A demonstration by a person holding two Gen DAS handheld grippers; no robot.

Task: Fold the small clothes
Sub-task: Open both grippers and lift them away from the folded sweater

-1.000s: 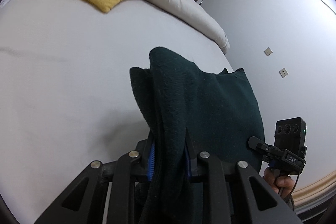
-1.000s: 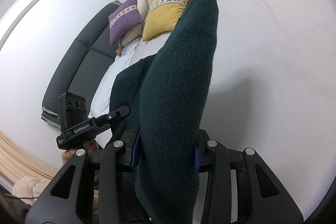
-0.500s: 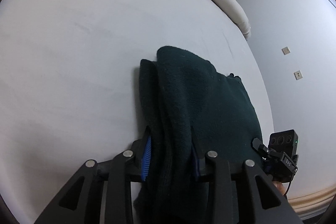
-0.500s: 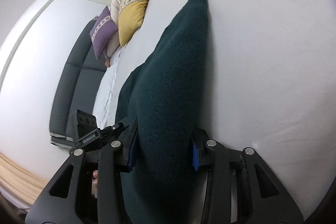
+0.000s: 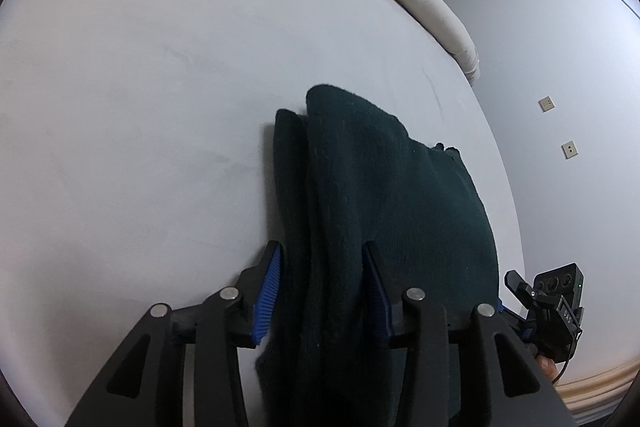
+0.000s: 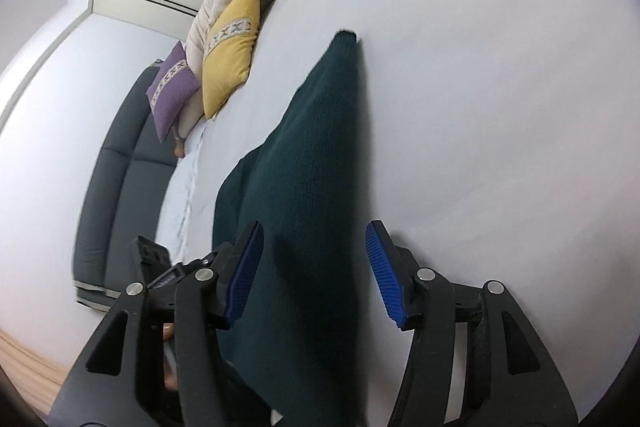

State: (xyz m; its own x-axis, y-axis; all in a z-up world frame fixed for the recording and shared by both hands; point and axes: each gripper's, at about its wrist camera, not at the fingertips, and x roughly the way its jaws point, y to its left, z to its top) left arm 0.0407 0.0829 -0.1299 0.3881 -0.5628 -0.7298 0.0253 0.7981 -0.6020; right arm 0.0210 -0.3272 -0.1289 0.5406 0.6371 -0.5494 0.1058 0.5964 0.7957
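Sweater (image 5: 384,211) lies folded on bed (image 5: 140,107) | left gripper (image 5: 320,287), right gripper (image 6: 316,267) just opening, pads clear | withdraw straight back, no snagging.

- Left wrist view: looks forward and down along its claw (image 5: 322,291), close over the bed (image 5: 160,107).
- Right wrist view: same, tilted.
- Shared: dark green sweater (image 5: 384,207), yellow cushion (image 6: 232,47).

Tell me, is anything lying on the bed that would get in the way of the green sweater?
Nothing visible does. The dark green sweater already lies on the bare white bed. The yellow pillow sits far off by the headboard.
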